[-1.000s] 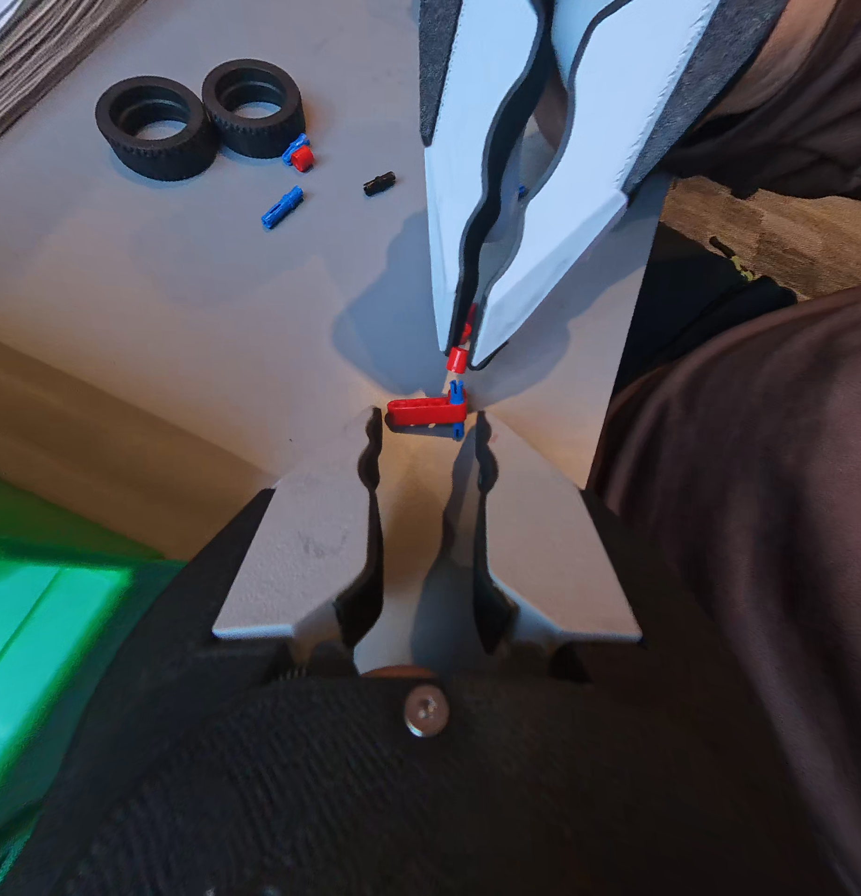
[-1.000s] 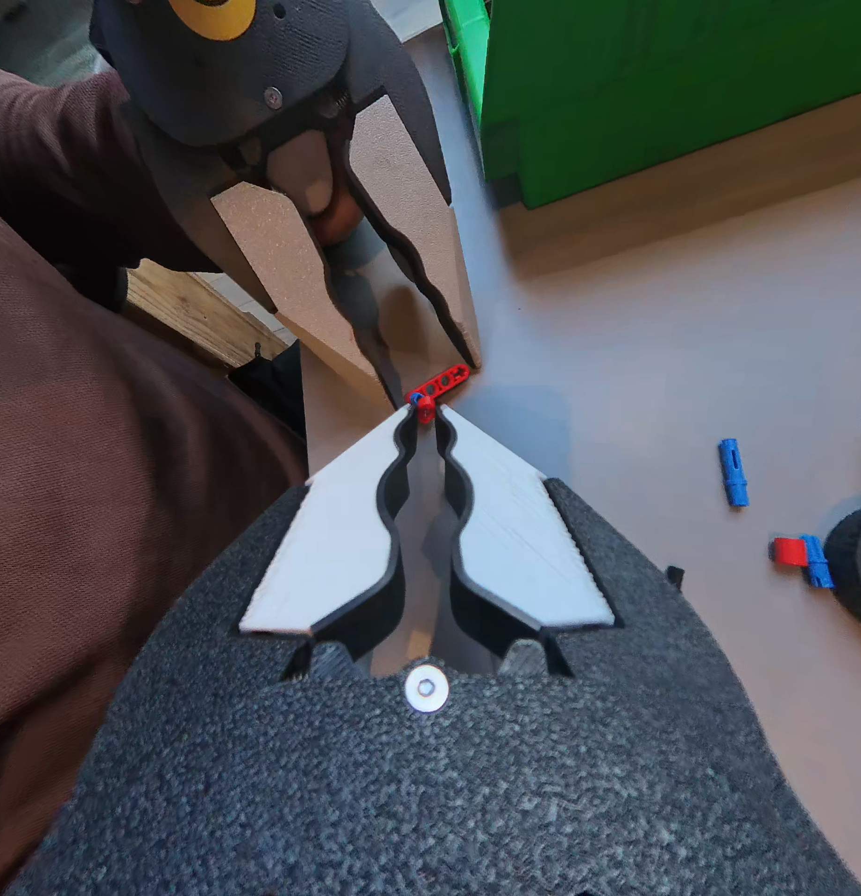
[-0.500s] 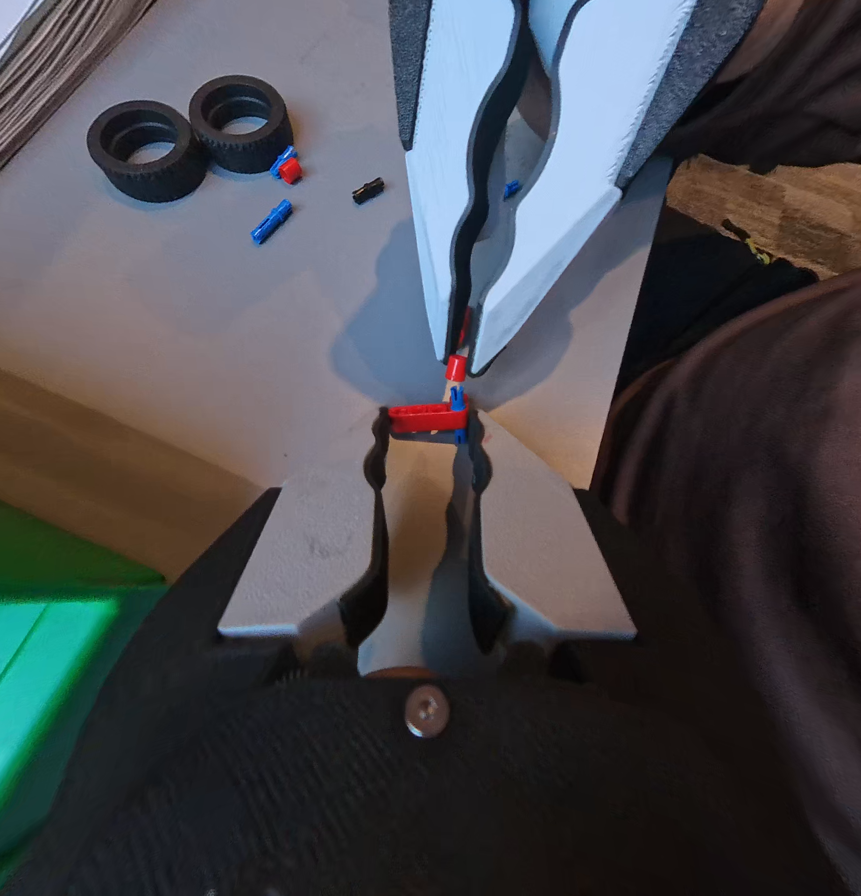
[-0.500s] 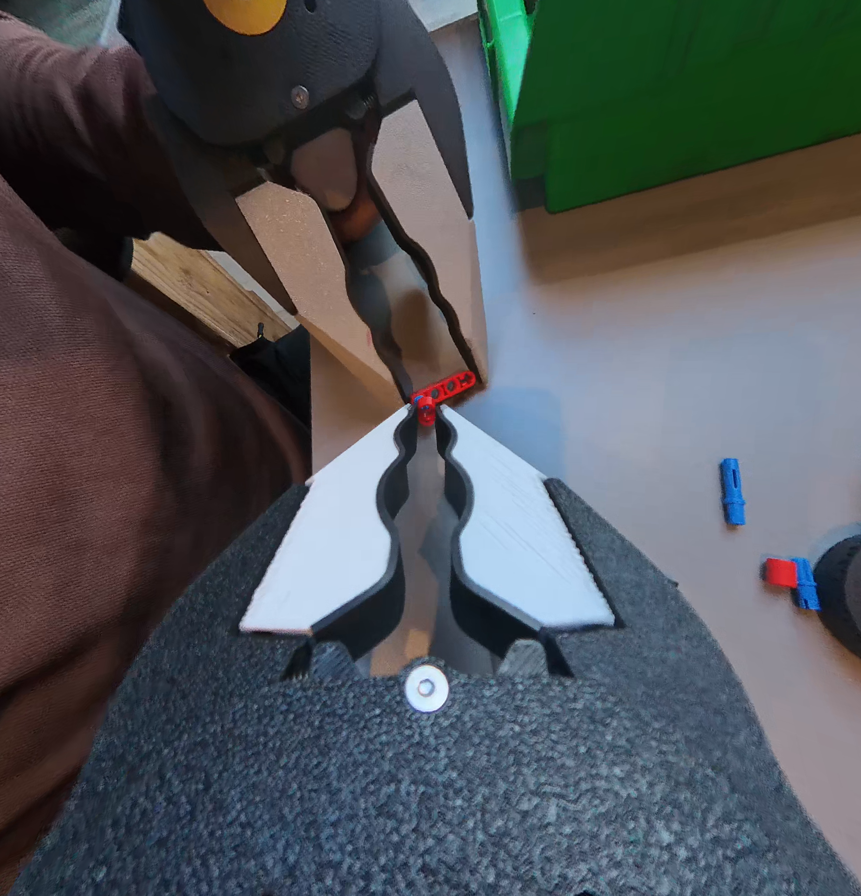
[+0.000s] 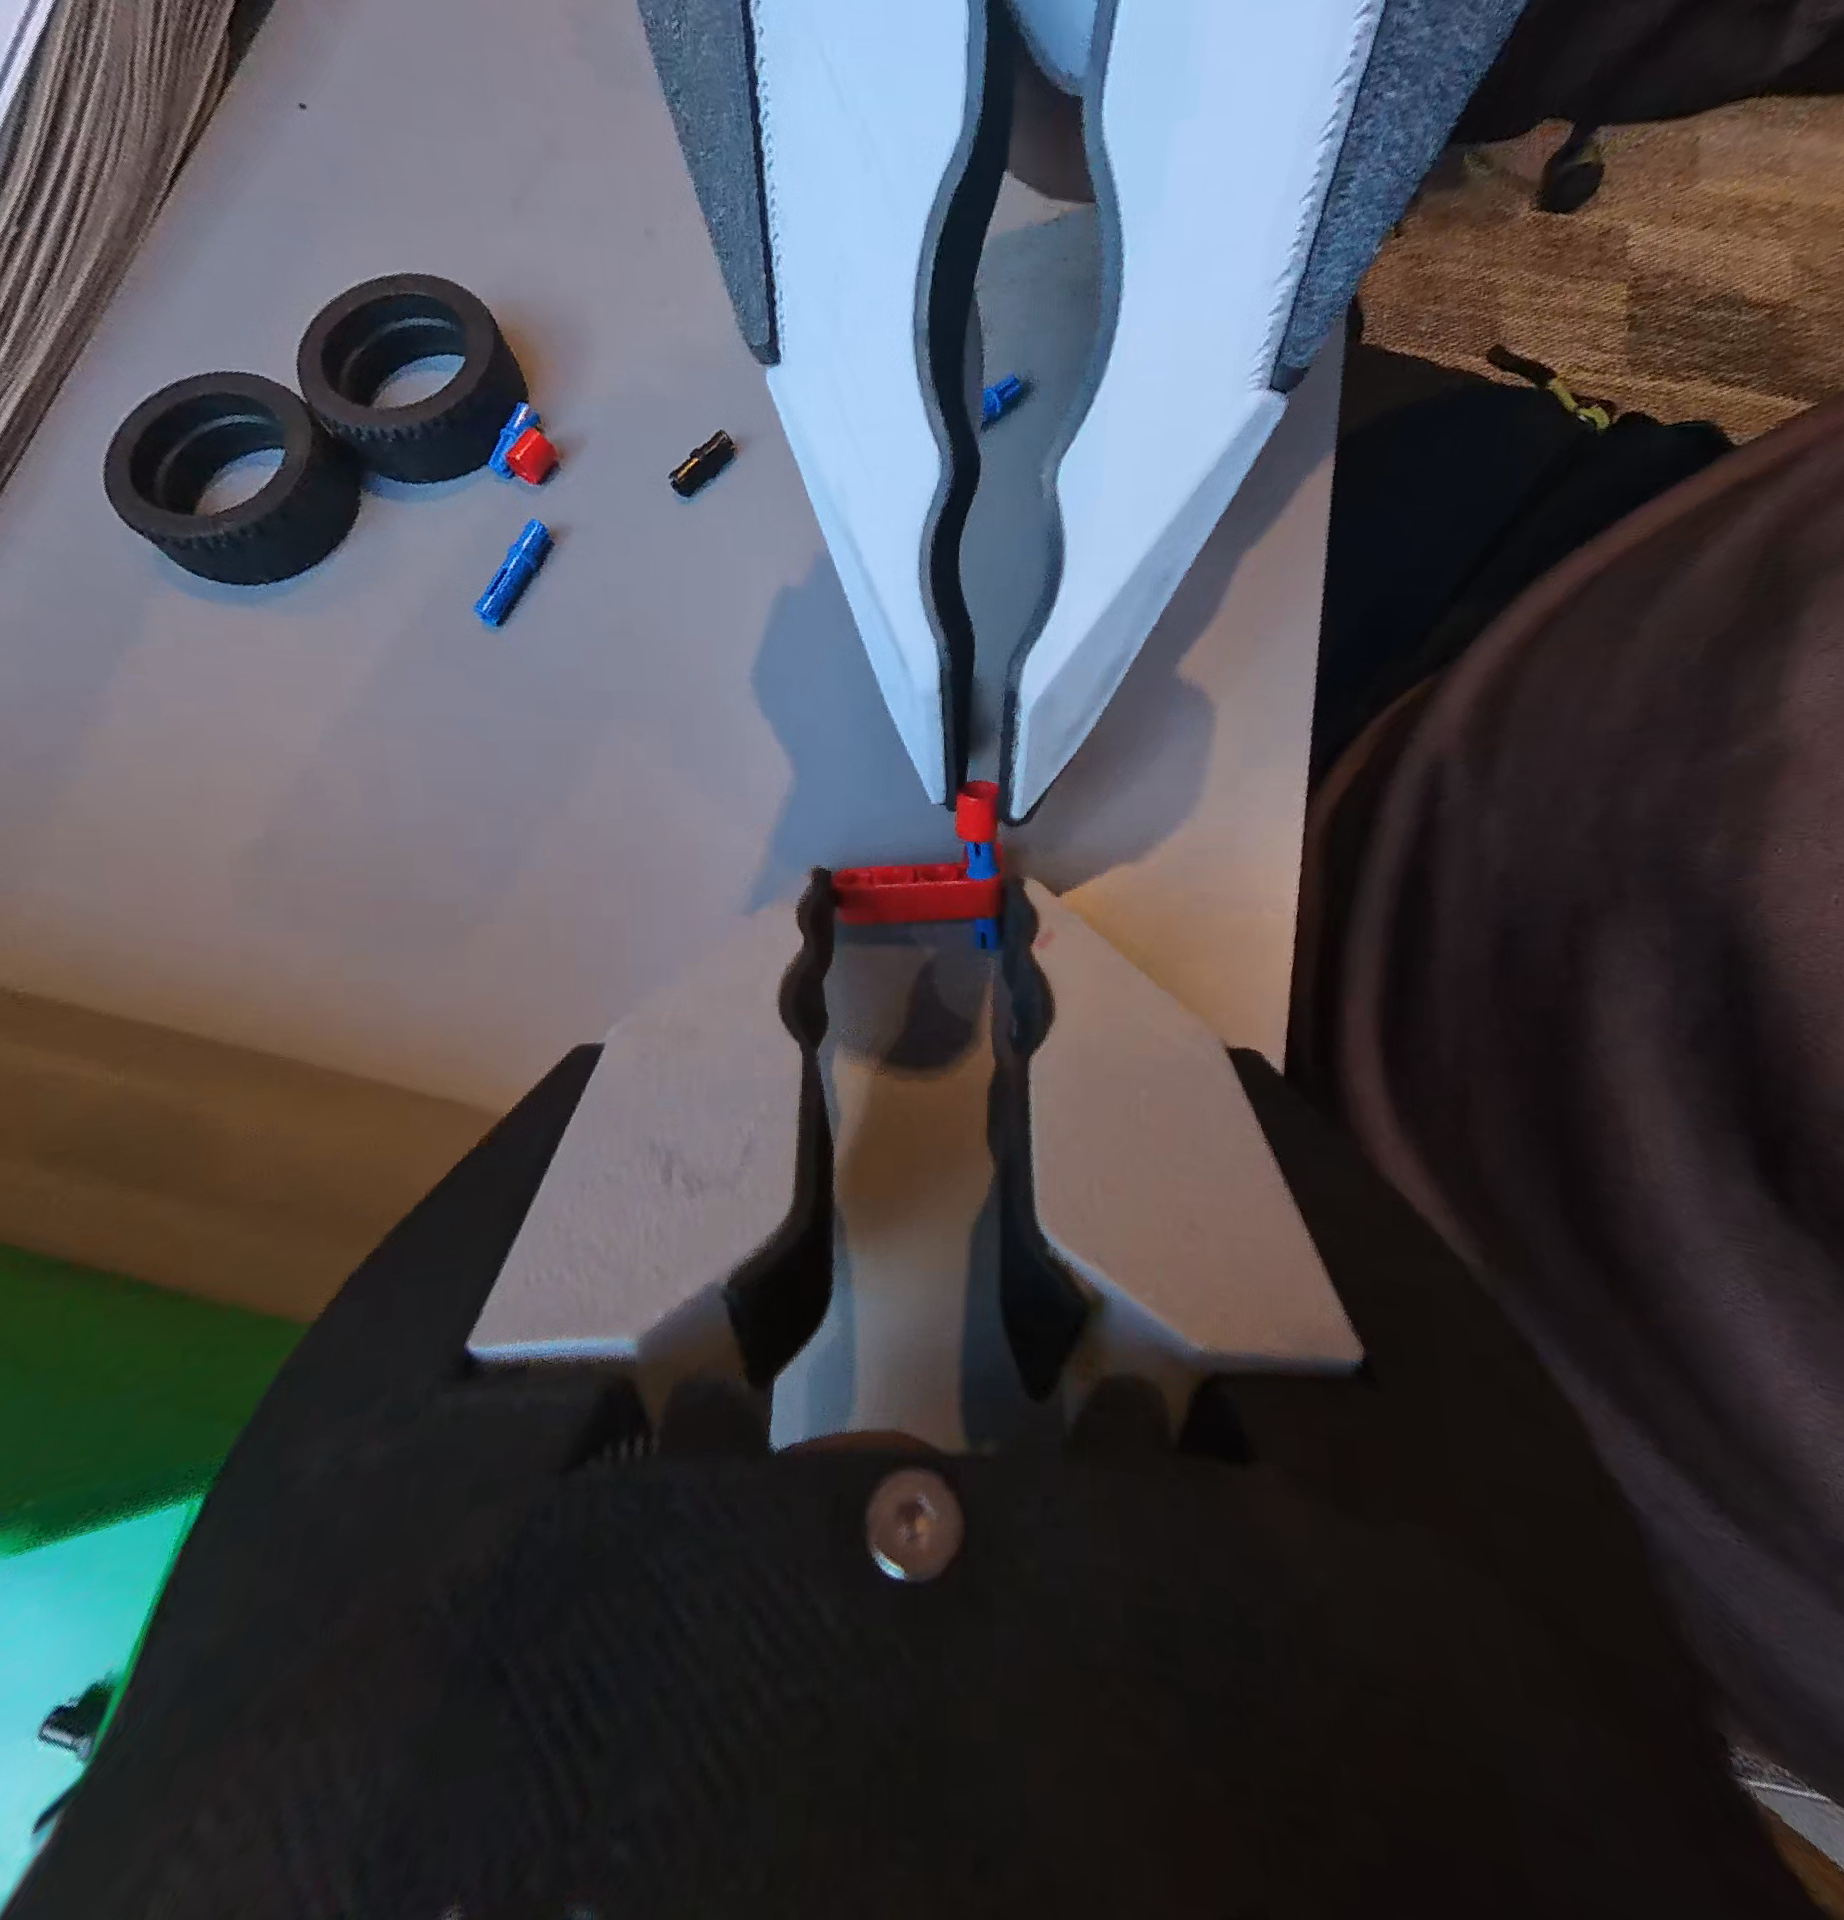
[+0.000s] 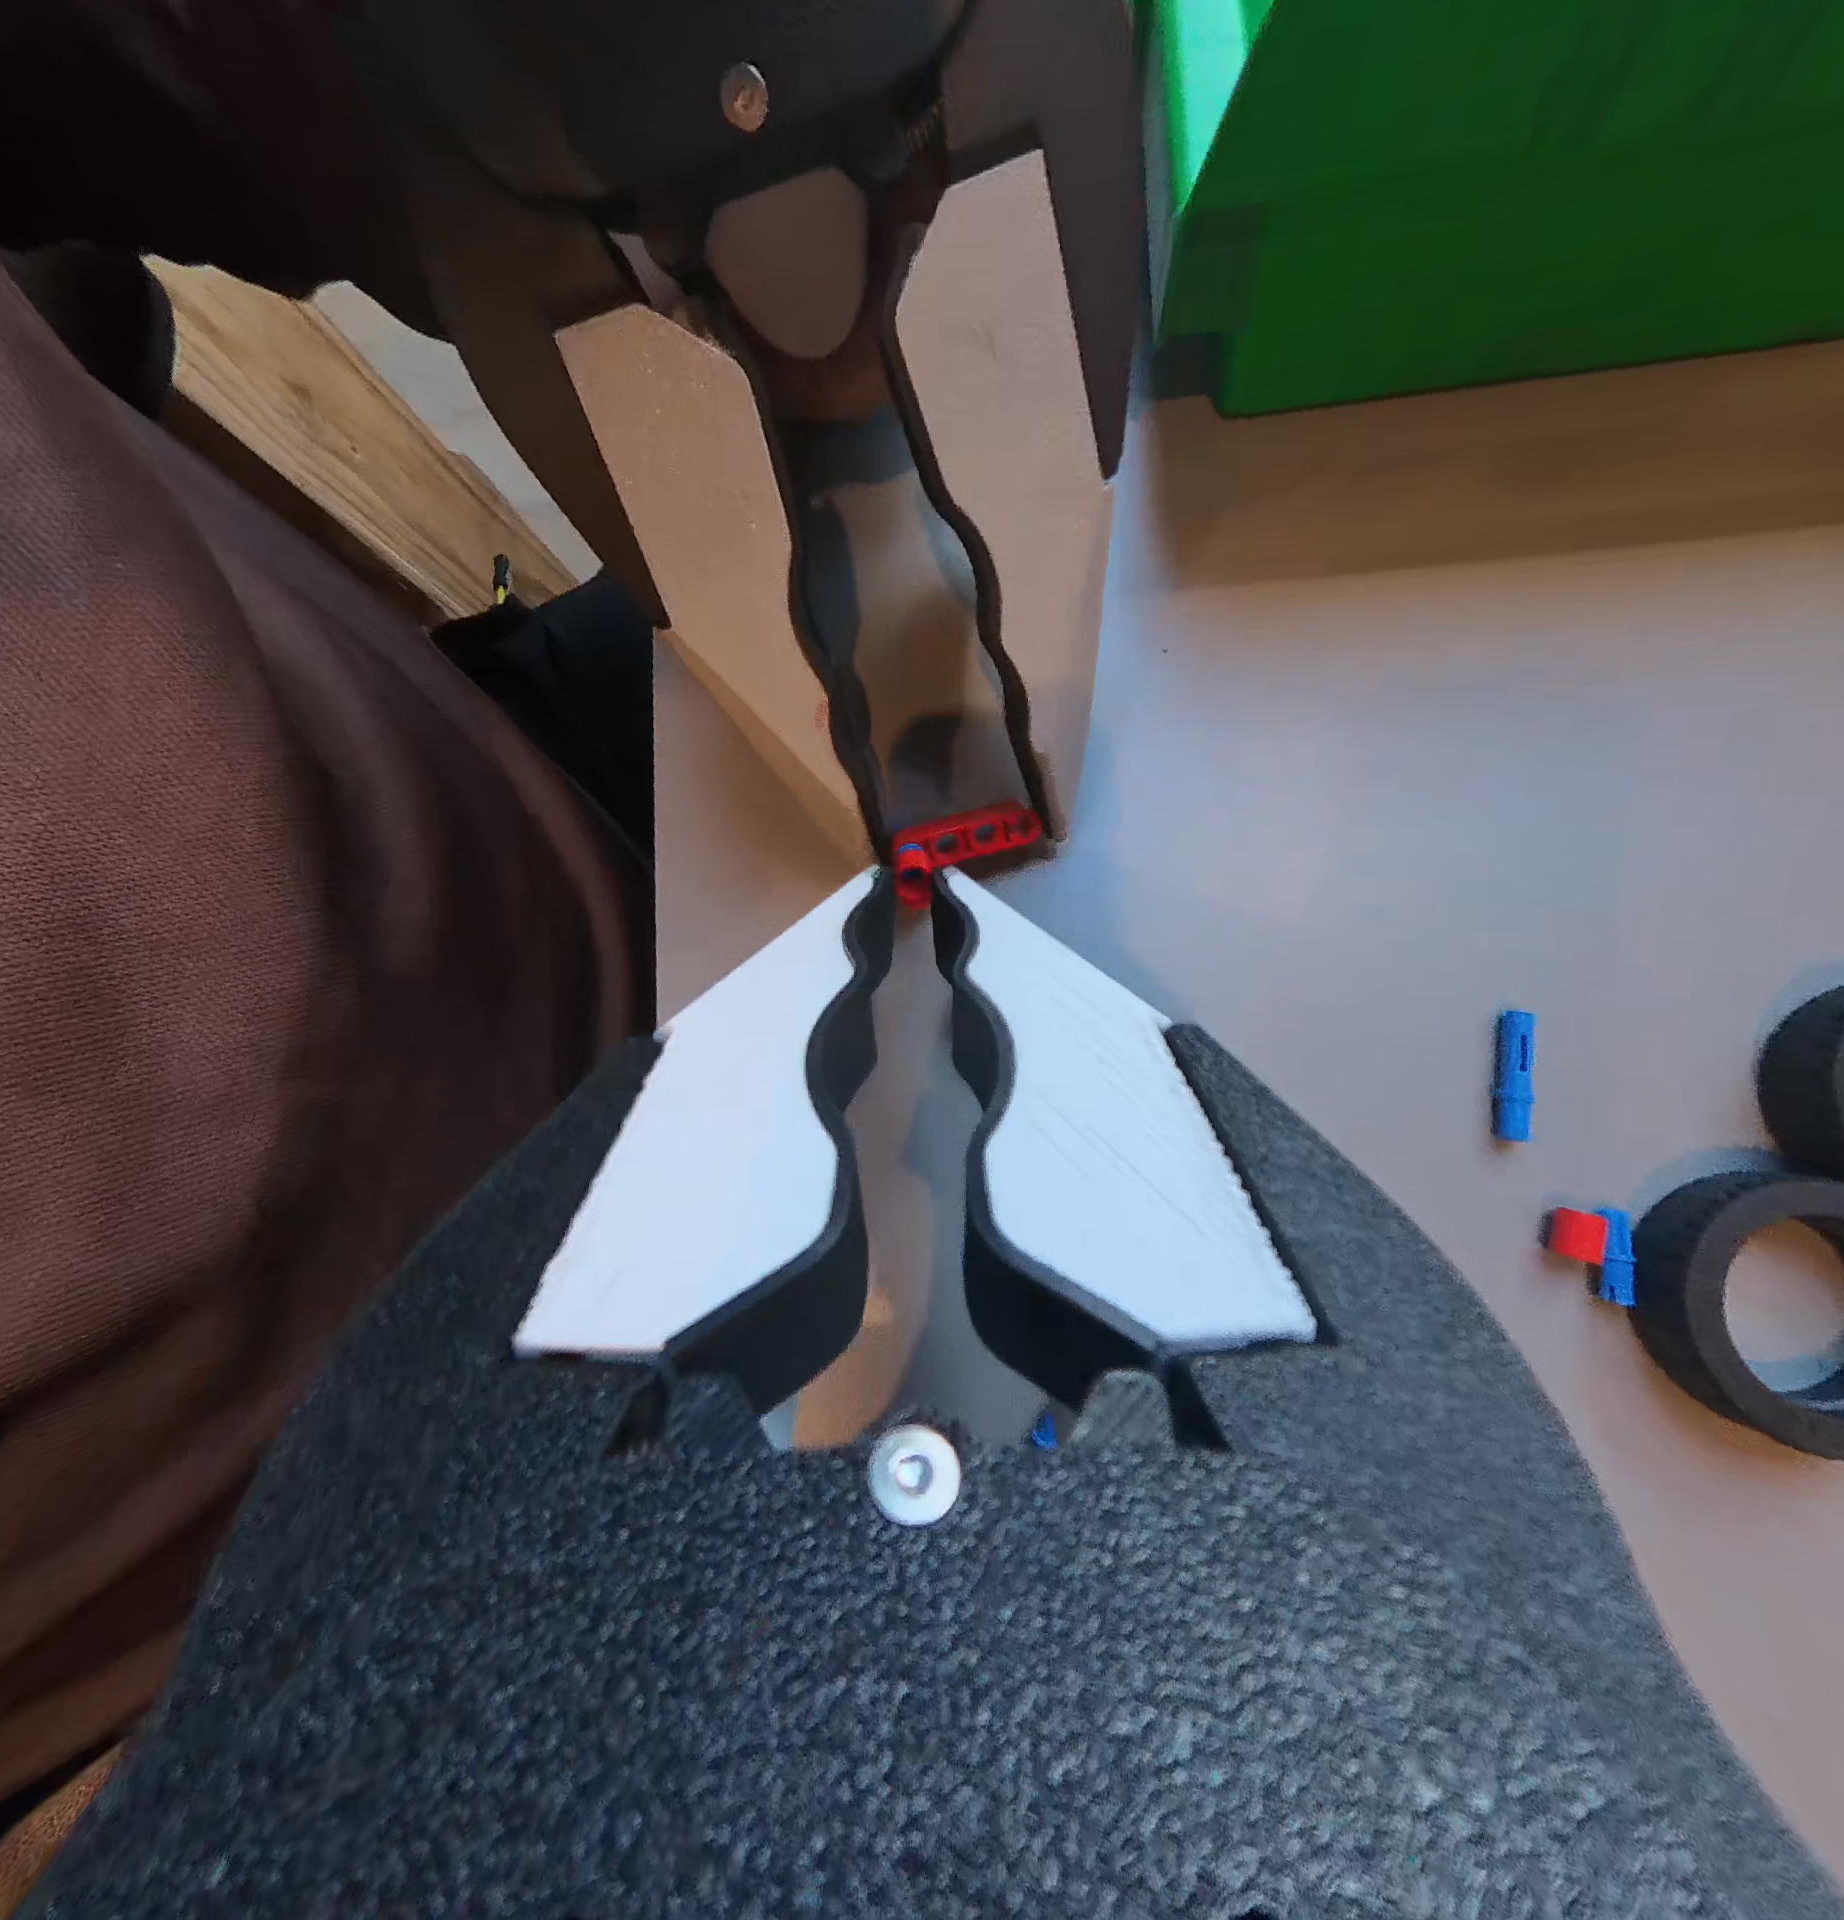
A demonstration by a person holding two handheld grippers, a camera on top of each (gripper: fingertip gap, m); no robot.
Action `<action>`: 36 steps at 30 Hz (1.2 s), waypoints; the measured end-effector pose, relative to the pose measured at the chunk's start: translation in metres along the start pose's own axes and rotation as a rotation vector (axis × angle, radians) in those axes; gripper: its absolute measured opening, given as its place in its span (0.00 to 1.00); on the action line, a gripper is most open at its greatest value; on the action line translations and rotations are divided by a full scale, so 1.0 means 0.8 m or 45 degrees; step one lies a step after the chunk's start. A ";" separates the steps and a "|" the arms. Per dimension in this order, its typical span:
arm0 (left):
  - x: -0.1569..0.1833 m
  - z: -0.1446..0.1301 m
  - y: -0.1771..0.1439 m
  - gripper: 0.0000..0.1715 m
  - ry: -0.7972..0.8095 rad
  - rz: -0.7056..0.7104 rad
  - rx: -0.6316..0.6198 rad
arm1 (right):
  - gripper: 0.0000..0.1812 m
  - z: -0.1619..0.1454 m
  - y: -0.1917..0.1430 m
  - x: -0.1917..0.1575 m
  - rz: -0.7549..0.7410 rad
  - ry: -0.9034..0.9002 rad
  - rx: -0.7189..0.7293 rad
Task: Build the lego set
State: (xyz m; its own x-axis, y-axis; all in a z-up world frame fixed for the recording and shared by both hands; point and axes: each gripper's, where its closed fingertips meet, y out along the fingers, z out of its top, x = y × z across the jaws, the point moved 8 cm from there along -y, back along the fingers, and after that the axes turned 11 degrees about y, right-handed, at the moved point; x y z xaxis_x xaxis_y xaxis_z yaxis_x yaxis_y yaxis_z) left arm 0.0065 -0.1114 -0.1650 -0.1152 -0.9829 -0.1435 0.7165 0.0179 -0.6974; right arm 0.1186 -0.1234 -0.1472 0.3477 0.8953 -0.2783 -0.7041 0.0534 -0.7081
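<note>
My left gripper is shut on a short red lego beam, gripped by its two ends and held level above the grey table. A blue pin runs through the beam's right end. My right gripper comes in from above with white fingers and is shut on a small red bush on top of that pin. In the right wrist view my right gripper pinches the bush against the holed beam, which the left gripper holds.
On the table to the left lie two black tyres, a red bush on a blue pin, a loose blue pin, a black pin and another blue pin. A green box stands behind. A person's brown sleeve is at the right. Both grippers' tips are close together, under 4 cm apart.
The two grippers have swung to face each other straight on, and the red bush sits a little closer to the beam. Both grips are unchanged.
</note>
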 end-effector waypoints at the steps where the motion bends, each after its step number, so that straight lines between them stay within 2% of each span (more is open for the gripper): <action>1: 0.000 0.000 0.000 0.17 0.006 0.001 0.002 | 0.03 0.000 0.000 -0.001 -0.001 -0.004 -0.009; 6: 0.000 -0.001 0.000 0.17 0.009 0.000 0.017 | 0.03 0.001 0.001 0.001 -0.020 0.006 -0.045; 13: -0.002 0.000 0.001 0.18 0.024 -0.016 0.019 | 0.03 0.012 0.002 -0.006 -0.092 -0.169 -0.183; 18: -0.001 0.000 0.002 0.18 0.037 -0.013 0.020 | 0.03 0.023 0.005 -0.006 -0.071 -0.207 -0.341; 25: -0.001 0.000 0.002 0.17 0.043 -0.016 0.024 | 0.03 0.032 0.011 -0.002 0.035 -0.140 -0.398; 30: 0.000 0.000 0.002 0.17 0.047 -0.012 0.027 | 0.03 0.024 0.008 -0.001 0.029 -0.161 -0.290; 36: -0.001 0.000 0.002 0.17 0.044 -0.013 0.030 | 0.03 0.011 0.002 -0.001 0.005 -0.073 -0.140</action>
State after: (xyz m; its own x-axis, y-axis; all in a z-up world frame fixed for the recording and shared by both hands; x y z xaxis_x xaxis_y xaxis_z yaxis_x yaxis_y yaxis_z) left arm 0.0080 -0.1108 -0.1662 -0.1460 -0.9760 -0.1614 0.7310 0.0035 -0.6823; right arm 0.1119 -0.1201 -0.1425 0.3066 0.9195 -0.2458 -0.6320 0.0036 -0.7750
